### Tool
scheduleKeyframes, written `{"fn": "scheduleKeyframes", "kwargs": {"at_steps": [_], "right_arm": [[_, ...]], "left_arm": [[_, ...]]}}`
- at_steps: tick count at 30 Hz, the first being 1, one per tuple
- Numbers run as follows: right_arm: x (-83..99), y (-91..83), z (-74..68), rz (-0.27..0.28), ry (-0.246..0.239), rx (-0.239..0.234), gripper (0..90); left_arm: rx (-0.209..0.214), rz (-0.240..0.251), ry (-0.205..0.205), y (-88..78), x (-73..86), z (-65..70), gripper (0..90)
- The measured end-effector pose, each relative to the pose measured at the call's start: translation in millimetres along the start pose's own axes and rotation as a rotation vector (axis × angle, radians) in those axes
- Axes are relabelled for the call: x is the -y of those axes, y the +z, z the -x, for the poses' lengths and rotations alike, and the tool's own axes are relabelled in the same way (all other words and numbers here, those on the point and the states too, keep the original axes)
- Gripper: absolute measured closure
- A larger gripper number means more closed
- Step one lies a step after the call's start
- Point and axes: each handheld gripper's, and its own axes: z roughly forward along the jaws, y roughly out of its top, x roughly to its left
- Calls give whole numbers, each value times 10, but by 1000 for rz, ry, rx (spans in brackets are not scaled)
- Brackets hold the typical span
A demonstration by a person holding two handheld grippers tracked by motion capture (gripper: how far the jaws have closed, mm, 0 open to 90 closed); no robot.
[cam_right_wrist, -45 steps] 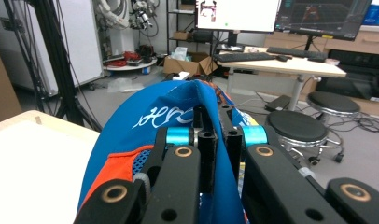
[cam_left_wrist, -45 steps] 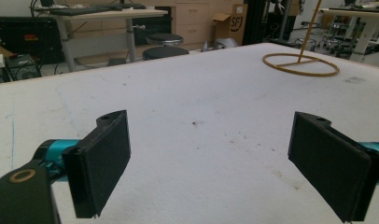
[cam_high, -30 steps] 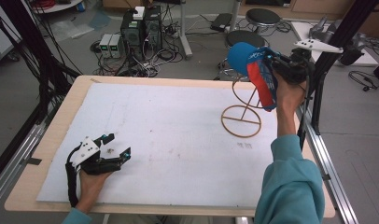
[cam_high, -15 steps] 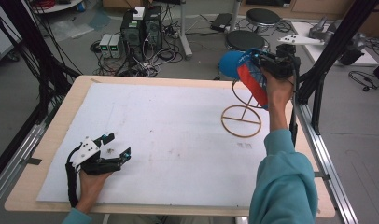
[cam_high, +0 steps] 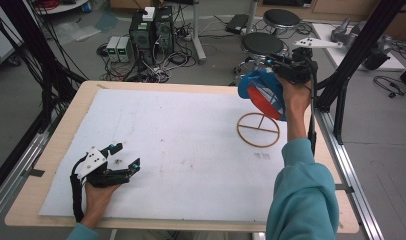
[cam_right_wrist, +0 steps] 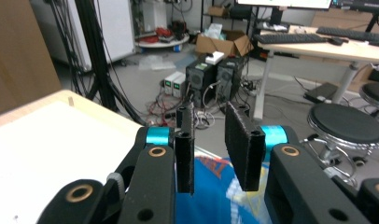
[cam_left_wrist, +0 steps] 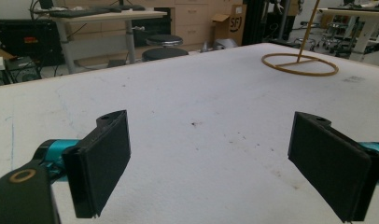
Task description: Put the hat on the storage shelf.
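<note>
We see the left tongs [cam_high: 122, 156] resting low on the white sheet [cam_high: 191, 150] at about 8 o'clock of the surface [cam_high: 56, 135], held by the left hand [cam_high: 98, 192]. In the left gripper view its two black jaws stand wide apart, with bare sheet between them, so it holds nothing.

The right tongs [cam_high: 271, 60] are raised in the air at about 2 o'clock, past the far right corner of the sheet, held by the right hand [cam_high: 293, 95], which comes out of a teal sleeve [cam_high: 303, 195]. Just under them hangs a cap [cam_high: 263, 92], blue outside and red inside, with its open side turned toward us and to the right. In the right gripper view the jaws stand with a narrow gap, and the blue cloth [cam_right_wrist: 215, 186] lies below and behind them. We cannot tell whether the jaws pinch the cap or whether only the hand carries it.

Below the cap, on the sheet at about 3 o'clock, stands a wooden stand [cam_high: 258, 129]: a flat ring with a cross bar and a thin rod that rises toward the cap. In the left gripper view the stand [cam_left_wrist: 299, 64] is far off at the upper right. The cap is above the ring and does not touch it; whether it touches the top of the rod we cannot tell.
</note>
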Motion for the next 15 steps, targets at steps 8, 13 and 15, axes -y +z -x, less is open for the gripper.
{"fn": "scheduleKeyframes", "kwargs": {"at_steps": [8, 13, 15], "right_arm": [[-14, -104, -61, 57, 31, 77, 271], [10, -187, -81, 76, 64, 107, 208], [6, -234, -81, 76, 58, 113, 192]], "left_arm": [[0, -1, 0, -1, 0, 0, 132], [-1, -1, 0, -1, 0, 1, 133], [-5, -4, -8, 1, -1, -3, 132]]}}
